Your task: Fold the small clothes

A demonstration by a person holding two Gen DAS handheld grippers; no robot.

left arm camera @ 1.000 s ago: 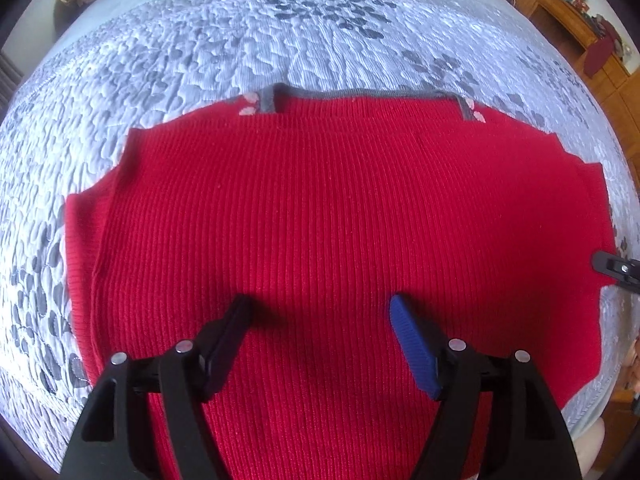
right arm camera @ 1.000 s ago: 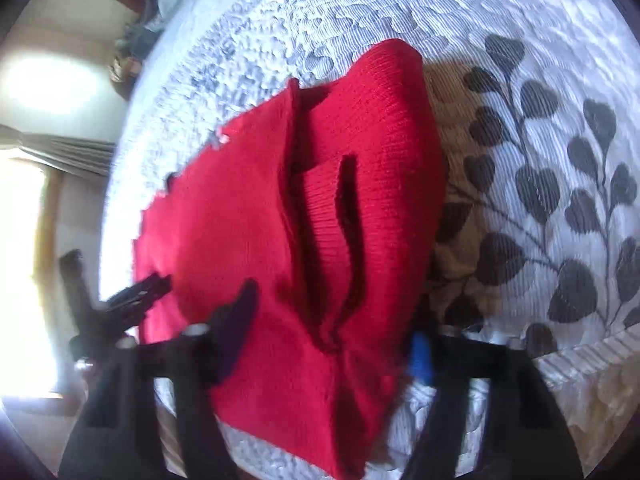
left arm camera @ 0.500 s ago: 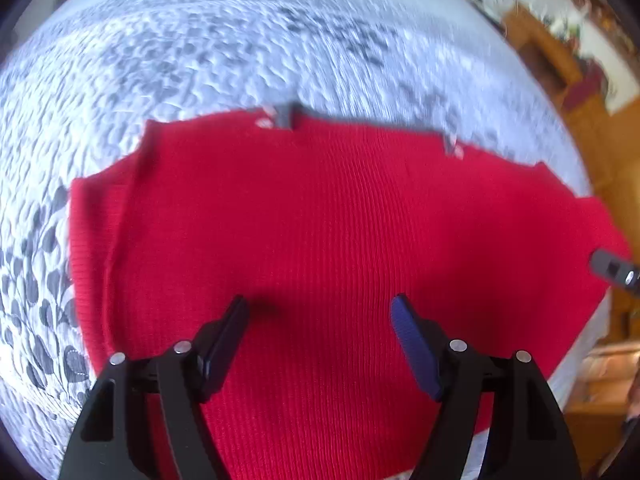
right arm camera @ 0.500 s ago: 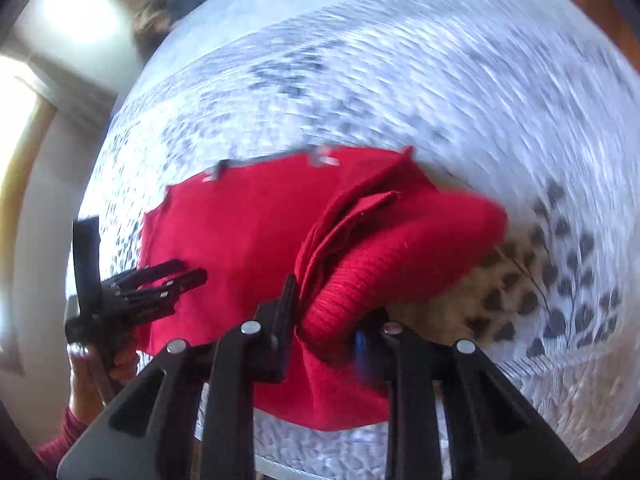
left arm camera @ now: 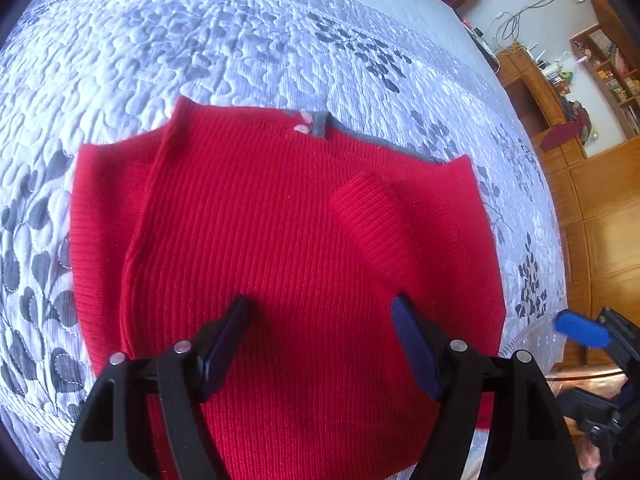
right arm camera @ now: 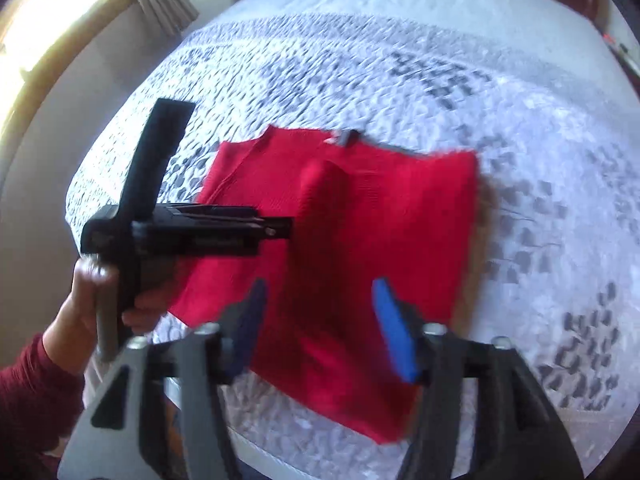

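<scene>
A red knit sweater (left arm camera: 280, 248) lies flat mid-frame on the quilted bedspread (left arm camera: 200, 40), one sleeve (left arm camera: 372, 220) folded across its right side. Both the left hand-held gripper (left arm camera: 320, 320) and the right hand-held gripper (right arm camera: 320, 304) hover above it, fingers spread apart, holding nothing, though the right view is blurred.

Red sweater (left arm camera: 280, 240) ribbed knit; bedspread (left arm camera: 200, 40) quilted cloth.

Bed w/ white quilted bedspread (left arm camera: 248, 52), grey leaf print. Wooden shelving (left arm camera: 600, 76) w/ books and bits at far right, cables (left arm camera: 520, 16) on wall. Curtain (right arm camera: 160, 4) by bright window (right arm camera: 44, 12).
</scene>
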